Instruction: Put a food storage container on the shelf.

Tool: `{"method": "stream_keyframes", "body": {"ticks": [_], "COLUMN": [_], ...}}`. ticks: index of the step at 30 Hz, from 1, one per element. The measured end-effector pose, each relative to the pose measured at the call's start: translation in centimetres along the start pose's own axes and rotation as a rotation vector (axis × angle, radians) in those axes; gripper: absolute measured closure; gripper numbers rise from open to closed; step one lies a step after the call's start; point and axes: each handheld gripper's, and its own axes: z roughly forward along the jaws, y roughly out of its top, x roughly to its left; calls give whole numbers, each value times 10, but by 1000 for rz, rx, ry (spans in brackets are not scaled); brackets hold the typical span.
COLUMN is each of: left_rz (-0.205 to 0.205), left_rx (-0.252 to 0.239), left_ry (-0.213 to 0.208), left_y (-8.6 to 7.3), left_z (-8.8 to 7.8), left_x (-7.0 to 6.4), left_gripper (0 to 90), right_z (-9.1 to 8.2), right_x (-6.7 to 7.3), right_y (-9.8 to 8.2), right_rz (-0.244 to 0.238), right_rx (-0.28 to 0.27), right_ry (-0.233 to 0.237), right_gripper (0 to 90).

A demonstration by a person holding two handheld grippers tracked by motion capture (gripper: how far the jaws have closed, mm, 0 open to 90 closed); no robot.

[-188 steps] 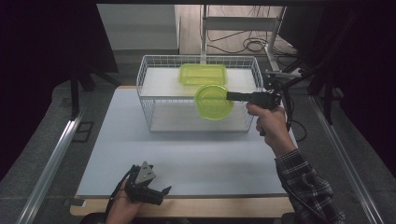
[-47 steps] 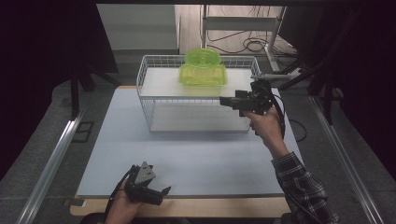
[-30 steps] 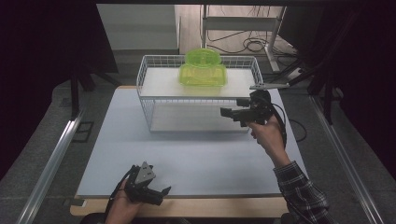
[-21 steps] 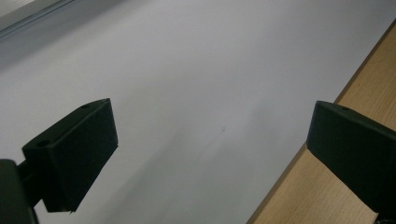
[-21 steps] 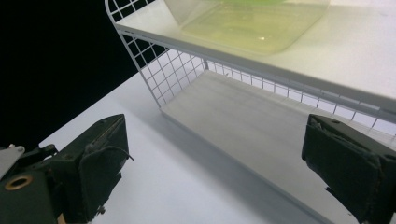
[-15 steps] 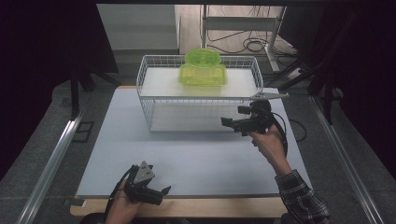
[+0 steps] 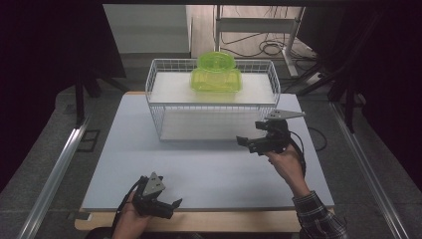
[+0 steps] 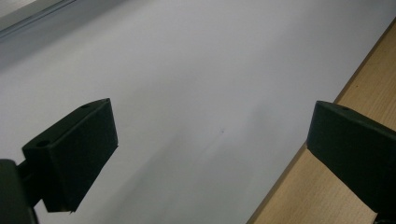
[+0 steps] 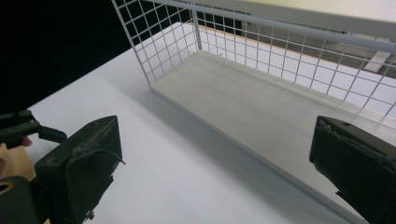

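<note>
The room is dark around the rig, with a grey floor (image 7: 45,164), a metal rail (image 7: 54,174) running along the left and cables (image 7: 268,47) lying on the floor beyond the far edge. The worktop (image 7: 199,169) is a pale, matte grey-white sheet with a strip of light wood showing along its near edge. A white wire rack (image 7: 213,102) stands at the far middle of the worktop, with a pale board as its floor and another as its upper shelf. On that upper shelf, near the middle, sits a lime-green see-through container (image 7: 216,78) with a round green lid (image 7: 215,60) resting on top of it.

The right tool (image 7: 251,144) hangs above the worktop just in front of the rack's right end, well apart from the container; its jaws have just been opening and stand wide with nothing between them. The left tool (image 7: 166,206) rests at the near edge, released, jaws spread over bare worktop.
</note>
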Motion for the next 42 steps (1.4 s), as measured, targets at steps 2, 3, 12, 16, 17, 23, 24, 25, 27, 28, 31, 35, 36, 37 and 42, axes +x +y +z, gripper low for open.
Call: {"method": "stream_keyframes", "body": {"ticks": [2, 3, 12, 16, 17, 23, 24, 25, 27, 28, 31, 35, 36, 37, 42], "left_rz": [1, 0, 1, 4, 4, 7, 7, 7, 5, 4, 5, 5, 5, 6, 6], "left_rx": [0, -1, -2, -5, -5, -7, -7, -7, -9, -9, -10, -11, -11, -10, -9], "left_ry": [1, 1, 0, 2, 2, 2, 2, 2, 2, 2, 2, 2, 2, 2, 2], "left_y": [0, 0, 0, 0, 0, 0, -1, -1, -1, -1, -1, -1, -1, -1, -1], "left_z": [0, 0, 0, -1, -1, -1, -1, -1, -1, -1, -2, -2, -2, -2, -2], "left_x": [0, 0, 0, 0, 0, 0, 0, 0, 0, 0, 0, 0, 0, 0, 0], "left_gripper": [19, 18, 19, 18, 18, 18, 18, 18, 18, 18, 18, 18, 18, 18, 18], "right_z": [1, 1, 4, 2, 1, -2, -3, -4, -6, -6, -8, -11, -12, -13, -18], "right_x": [1, 2, 6, 9, 10, 12, 12, 11, 10, 10, 9, 9, 9, 10, 11], "right_y": [-5, -7, -24, -27, -28, -36, -38, -39, -43, -45, -49, -55, -56, -58, -64], "right_rz": [-13, -7, -32, -32, -31, -34, -33, -31, -27, -24, -21, -19, -16, -15, -9], "right_rx": [-3, 1, -10, -14, -15, -11, -11, -11, -10, -10, -13, -6, -5, -4, -1], "right_ry": [-1, 0, 4, 2, 1, -7, -8, -9, -12, -12, -17, -26, -27, -28, -34], "right_gripper": [27, 27, 27, 27, 27, 27, 27, 27, 27, 27, 27, 27, 27, 27, 27]}}
